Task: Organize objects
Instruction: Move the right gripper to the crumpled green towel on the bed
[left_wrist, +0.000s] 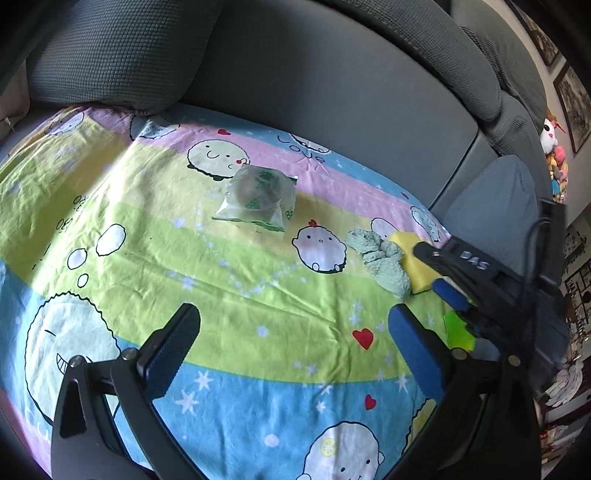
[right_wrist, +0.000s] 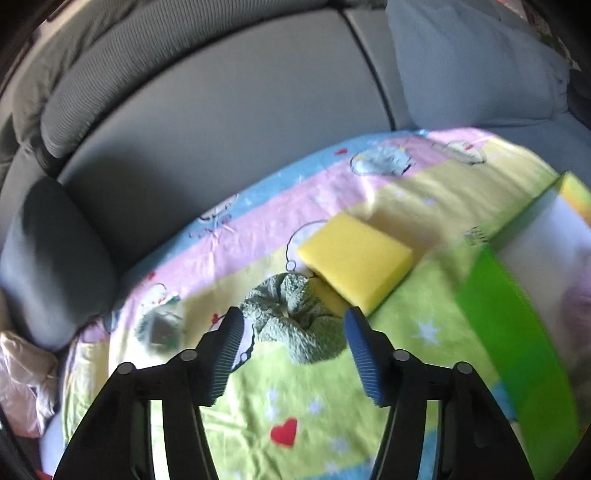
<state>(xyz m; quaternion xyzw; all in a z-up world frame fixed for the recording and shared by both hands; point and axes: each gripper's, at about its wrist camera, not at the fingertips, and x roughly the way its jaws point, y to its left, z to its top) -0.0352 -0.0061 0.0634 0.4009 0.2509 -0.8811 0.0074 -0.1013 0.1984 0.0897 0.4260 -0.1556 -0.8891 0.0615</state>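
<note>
A crumpled grey-green cloth (right_wrist: 295, 325) lies on the cartoon-print sheet (right_wrist: 295, 398), next to a yellow sponge (right_wrist: 354, 258). My right gripper (right_wrist: 293, 317) hovers over the cloth with its blue pads on either side of it; they do not clearly press on it. In the left wrist view the right gripper (left_wrist: 426, 269) hangs above the sponge (left_wrist: 410, 258), just right of the cloth (left_wrist: 384, 264). A clear packet with green print (left_wrist: 258, 197) lies mid-sheet. My left gripper (left_wrist: 295, 321) is open and empty, well short of the packet.
A green box with a white inside (right_wrist: 517, 332) stands on the sheet at the right, also seen as the green box (left_wrist: 458, 328). Grey sofa backrest (left_wrist: 332, 92) and cushions ring the sheet. Plush toys (left_wrist: 554, 155) sit far right. A pale plastic bag (right_wrist: 22, 384) lies left.
</note>
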